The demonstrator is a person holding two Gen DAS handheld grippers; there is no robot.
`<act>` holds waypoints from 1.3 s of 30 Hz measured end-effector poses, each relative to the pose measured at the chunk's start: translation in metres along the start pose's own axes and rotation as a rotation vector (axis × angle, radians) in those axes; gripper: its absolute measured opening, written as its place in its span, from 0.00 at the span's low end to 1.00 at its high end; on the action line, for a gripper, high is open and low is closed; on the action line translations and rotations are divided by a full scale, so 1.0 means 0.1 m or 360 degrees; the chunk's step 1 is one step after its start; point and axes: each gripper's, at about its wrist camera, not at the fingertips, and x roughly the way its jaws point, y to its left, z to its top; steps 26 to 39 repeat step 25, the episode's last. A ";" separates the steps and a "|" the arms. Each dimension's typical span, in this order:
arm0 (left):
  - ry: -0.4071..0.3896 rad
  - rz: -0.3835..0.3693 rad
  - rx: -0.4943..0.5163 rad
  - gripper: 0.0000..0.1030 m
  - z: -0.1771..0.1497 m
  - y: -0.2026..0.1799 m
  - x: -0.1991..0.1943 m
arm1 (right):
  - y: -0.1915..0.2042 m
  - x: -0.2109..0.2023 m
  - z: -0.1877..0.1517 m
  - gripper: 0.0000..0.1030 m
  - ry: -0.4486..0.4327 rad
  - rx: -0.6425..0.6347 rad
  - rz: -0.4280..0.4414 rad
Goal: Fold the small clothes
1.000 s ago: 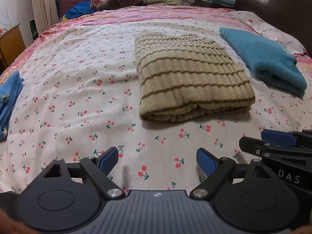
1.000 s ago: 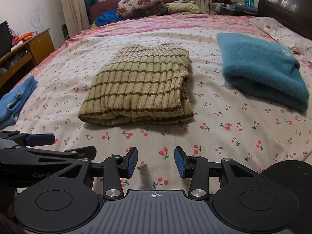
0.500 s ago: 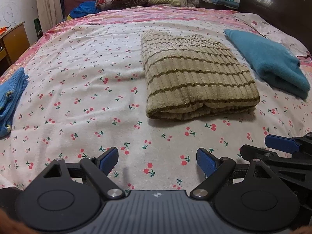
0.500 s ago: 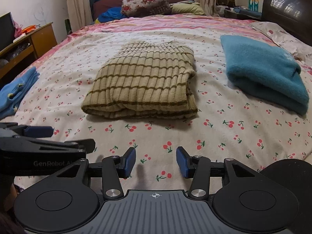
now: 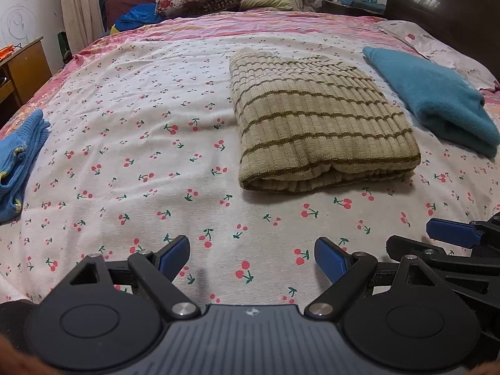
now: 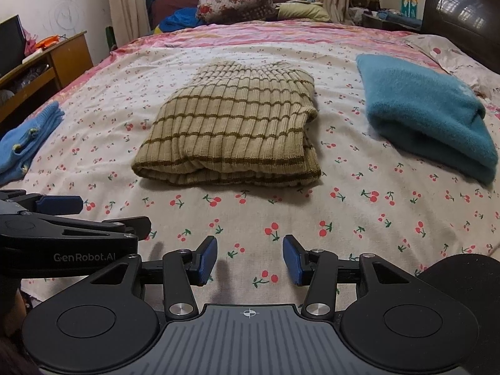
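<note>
A folded beige sweater with brown stripes (image 5: 318, 125) (image 6: 234, 128) lies flat on the cherry-print bedsheet (image 5: 156, 172) (image 6: 343, 212), ahead of both grippers. A folded teal sweater (image 5: 434, 97) (image 6: 425, 109) lies to its right. A small light-blue knit garment (image 5: 18, 156) (image 6: 28, 137) lies at the left edge of the bed. My left gripper (image 5: 251, 257) is open and empty, low over the sheet, short of the beige sweater. My right gripper (image 6: 249, 259) is open and empty, beside it to the right. Each gripper shows at the edge of the other's view.
Pillows and bedding (image 6: 237, 0) are piled at the far end of the bed. A dark wooden headboard (image 6: 462, 15) rises at the right. A wooden desk (image 6: 47, 62) stands left of the bed.
Both grippers have pulled back slightly and tilted up, so the sweaters sit a little lower and farther in view. Both stay open and empty. The clothes have not moved.
</note>
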 end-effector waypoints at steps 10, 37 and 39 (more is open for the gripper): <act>-0.0011 0.0011 0.0004 0.89 0.00 0.00 -0.01 | 0.01 0.00 0.00 0.45 0.0000 -0.0001 -0.0001; -0.0034 0.0027 0.0007 0.89 0.00 -0.01 -0.04 | 0.01 0.01 0.00 0.46 -0.0001 -0.0006 -0.0001; -0.0034 0.0027 0.0007 0.89 0.00 -0.01 -0.04 | 0.01 0.01 0.00 0.46 -0.0001 -0.0006 -0.0001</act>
